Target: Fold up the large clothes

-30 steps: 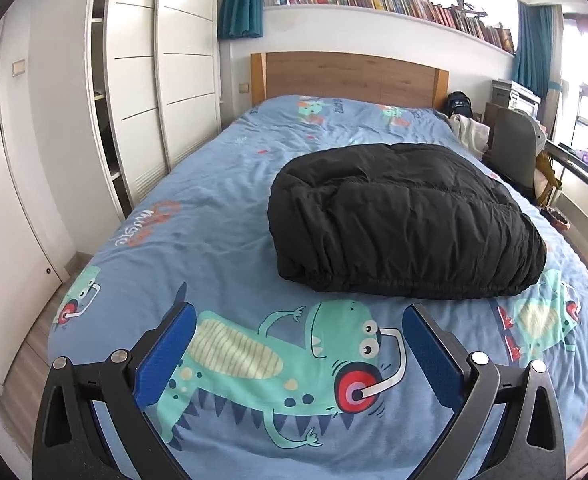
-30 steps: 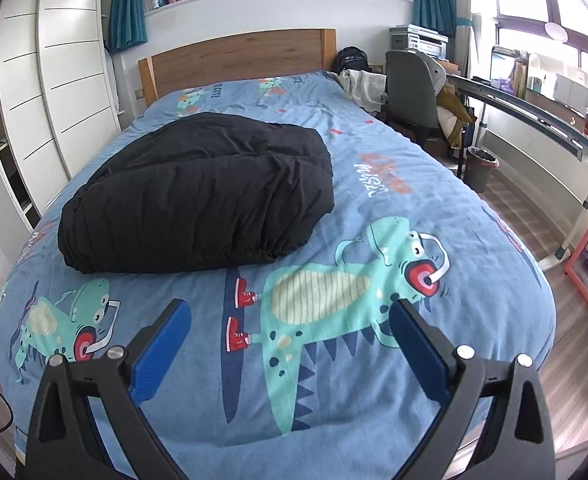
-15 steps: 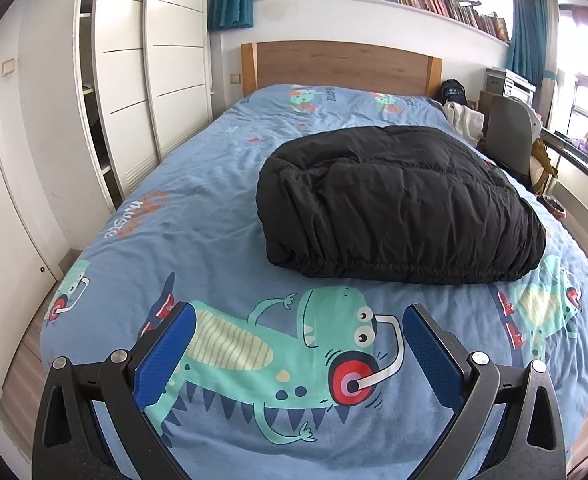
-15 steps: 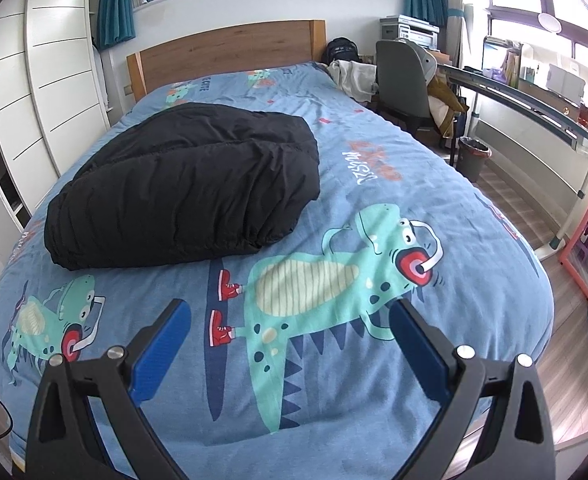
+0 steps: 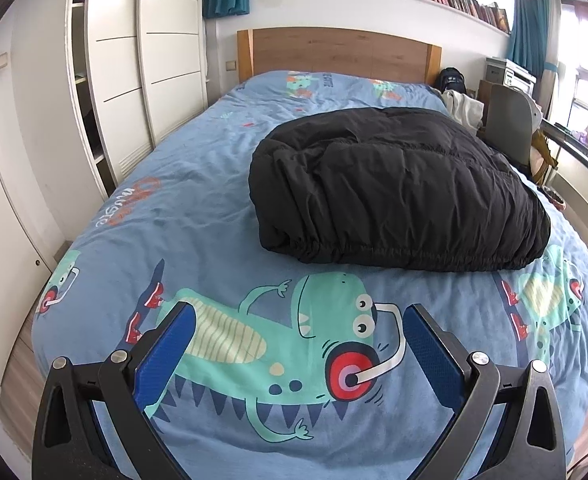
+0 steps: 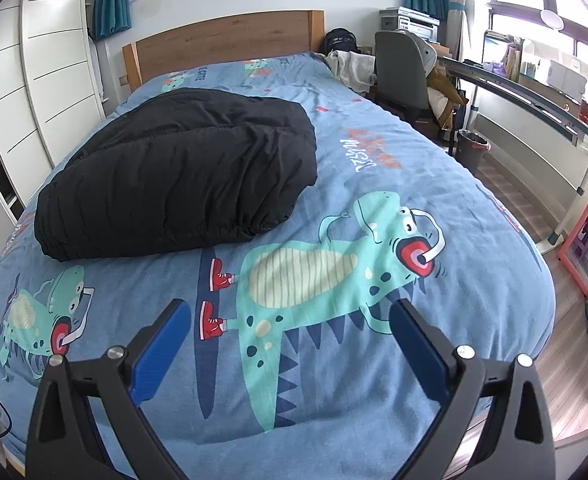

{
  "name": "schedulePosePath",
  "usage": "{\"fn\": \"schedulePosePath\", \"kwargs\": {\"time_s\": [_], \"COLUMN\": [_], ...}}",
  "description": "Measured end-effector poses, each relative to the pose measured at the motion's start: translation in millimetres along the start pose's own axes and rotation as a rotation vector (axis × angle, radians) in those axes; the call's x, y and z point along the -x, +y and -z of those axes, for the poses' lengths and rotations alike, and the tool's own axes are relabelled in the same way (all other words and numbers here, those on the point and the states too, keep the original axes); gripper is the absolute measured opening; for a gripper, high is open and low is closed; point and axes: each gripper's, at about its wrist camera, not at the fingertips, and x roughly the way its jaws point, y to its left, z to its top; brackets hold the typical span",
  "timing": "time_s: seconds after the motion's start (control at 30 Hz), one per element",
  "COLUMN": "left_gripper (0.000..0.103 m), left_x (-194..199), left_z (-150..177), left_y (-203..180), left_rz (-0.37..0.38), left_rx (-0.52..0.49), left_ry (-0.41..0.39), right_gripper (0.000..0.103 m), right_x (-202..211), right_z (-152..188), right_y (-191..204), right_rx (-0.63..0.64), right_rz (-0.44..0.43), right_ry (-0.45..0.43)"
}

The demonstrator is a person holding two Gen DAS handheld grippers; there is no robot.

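A black puffy jacket (image 5: 394, 188) lies folded in a thick bundle on the blue dinosaur-print bed cover (image 5: 197, 216). It also shows in the right wrist view (image 6: 181, 168), left of centre. My left gripper (image 5: 300, 316) is open and empty, held above the foot of the bed, well short of the jacket. My right gripper (image 6: 289, 312) is open and empty too, above the cover to the right of the jacket.
A wooden headboard (image 5: 342, 54) stands at the far end. White wardrobes (image 5: 125, 64) line the left side. A grey chair (image 6: 402, 68), a desk (image 6: 534, 100) and a bin (image 6: 472, 148) stand to the right. Wood floor (image 6: 566, 364) borders the bed.
Both grippers have pulled back and risen a little from the jacket, so more of the bed's foot shows. The jacket has not moved. Both stay open.
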Motion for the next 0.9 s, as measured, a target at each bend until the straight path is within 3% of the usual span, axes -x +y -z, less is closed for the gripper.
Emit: {"fn": "schedulePosePath", "kwargs": {"time_s": [0.9], "left_gripper": [0.102], "left_x": [-24.0], "left_z": [10.1], "left_y": [-7.4], "left_rz": [0.035], "left_rx": [0.011], "left_ry": [0.067], "right_gripper": [0.100], "right_x": [-22.1], "right_z": [-3.0], "right_y": [-16.3], "right_rx": [0.017], "right_rz": [0.007], "right_ry": [0.025]}}
